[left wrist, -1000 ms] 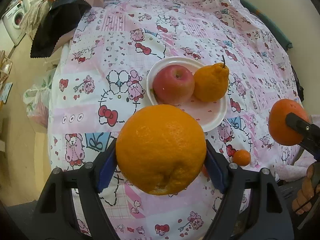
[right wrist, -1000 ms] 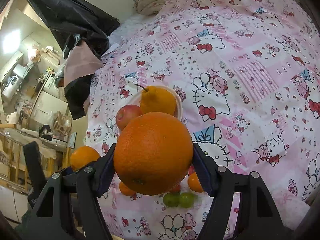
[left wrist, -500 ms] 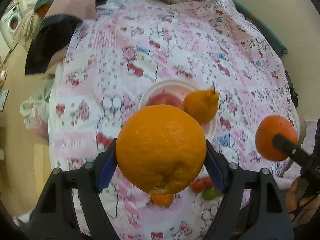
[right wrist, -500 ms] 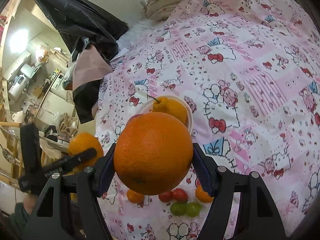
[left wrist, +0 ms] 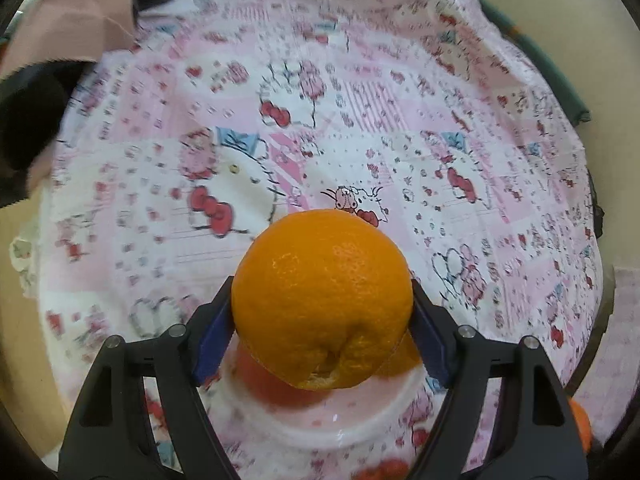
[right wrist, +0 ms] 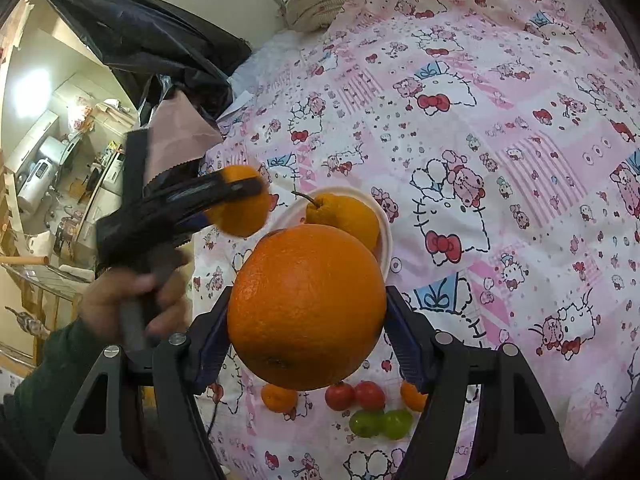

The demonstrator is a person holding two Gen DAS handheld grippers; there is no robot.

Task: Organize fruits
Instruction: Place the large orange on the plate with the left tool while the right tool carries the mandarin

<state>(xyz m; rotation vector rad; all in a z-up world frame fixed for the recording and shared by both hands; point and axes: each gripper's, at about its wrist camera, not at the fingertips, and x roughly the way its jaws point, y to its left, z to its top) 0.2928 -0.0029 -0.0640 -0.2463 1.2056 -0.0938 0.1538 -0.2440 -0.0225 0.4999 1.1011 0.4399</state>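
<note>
My left gripper (left wrist: 322, 332) is shut on a large orange (left wrist: 322, 300), its blue pads pressing both sides. Right below that orange lies a white plate (left wrist: 352, 432) with a red apple (left wrist: 276, 388) partly hidden behind the fruit. My right gripper (right wrist: 306, 320) is shut on a second, darker orange (right wrist: 306, 306). In the right wrist view the left gripper (right wrist: 236, 196) hovers with its orange (right wrist: 240, 216) at the plate's left edge (right wrist: 386, 240). A stemmed yellow-orange citrus (right wrist: 346, 216) sits on the plate.
Small fruits lie on the pink cartoon bedsheet (right wrist: 500, 140) near the front: a mandarin (right wrist: 278, 398), two red tomatoes (right wrist: 354, 396), two green grapes (right wrist: 380, 424) and another mandarin (right wrist: 412, 396). Dark and pink cloths (right wrist: 176, 128) lie at the bed's left. A hand (right wrist: 120, 300) grips the left tool.
The left gripper has travelled forward with its orange, from short of the plate to over it. The right gripper and its orange have stayed in place.
</note>
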